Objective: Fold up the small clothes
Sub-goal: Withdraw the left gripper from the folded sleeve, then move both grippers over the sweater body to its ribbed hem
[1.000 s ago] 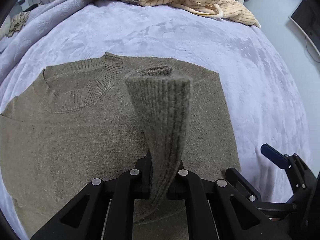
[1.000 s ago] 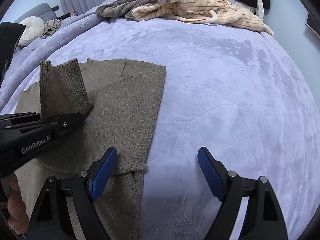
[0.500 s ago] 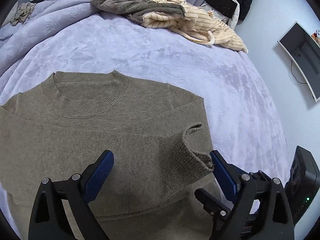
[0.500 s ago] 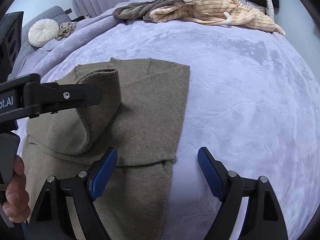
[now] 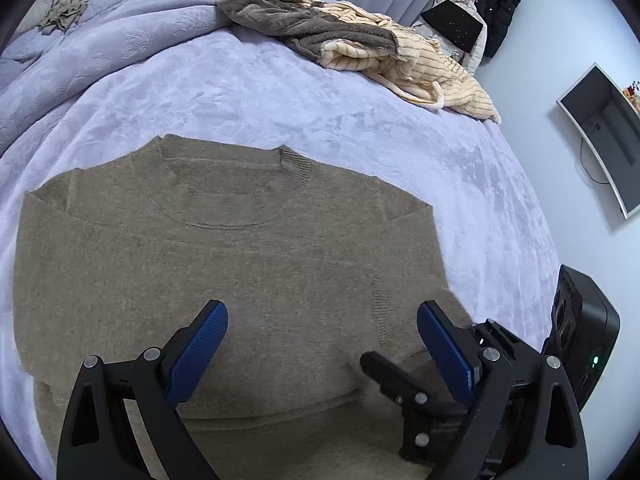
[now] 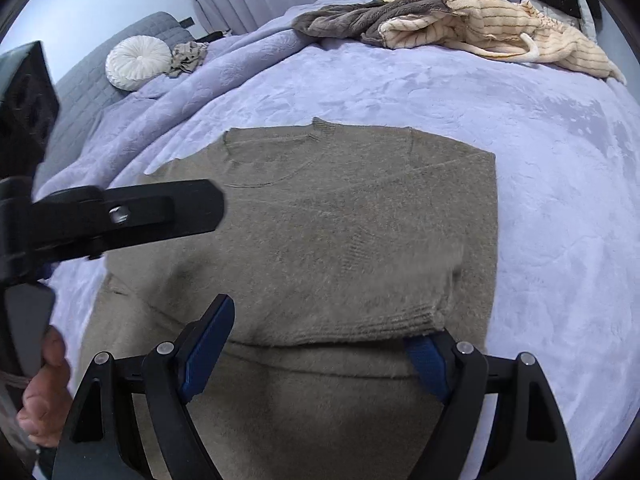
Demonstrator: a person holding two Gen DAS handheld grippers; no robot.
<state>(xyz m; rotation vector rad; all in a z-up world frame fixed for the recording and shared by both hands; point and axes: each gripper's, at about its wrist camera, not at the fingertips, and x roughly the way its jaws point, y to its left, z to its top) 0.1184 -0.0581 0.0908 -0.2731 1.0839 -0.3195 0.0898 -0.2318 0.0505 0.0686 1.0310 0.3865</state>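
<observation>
An olive-brown knitted sweater [image 5: 240, 248] lies flat on the lavender bed cover, neckline away from me, with both sleeves folded in across the body. It also shows in the right wrist view [image 6: 340, 220], where the ribbed cuff [image 6: 400, 322] lies just in front of the right gripper. My left gripper [image 5: 322, 344] is open and empty, low over the sweater's lower body. My right gripper [image 6: 320, 344] is open and empty; its right pad is partly hidden behind the cuff. The left gripper's finger [image 6: 132, 214] crosses the left of the right wrist view.
A pile of clothes, grey fleece and cream striped [image 5: 360, 44], lies at the far side of the bed [image 5: 280, 100]. A round white cushion [image 6: 138, 62] sits far left. A monitor [image 5: 604, 128] hangs on the right wall. The bed's right edge is close.
The left gripper let go of the sleeve cuff it held upright, and the sleeve now lies flat across the sweater. Both grippers have moved in lower over the sweater's lower part.
</observation>
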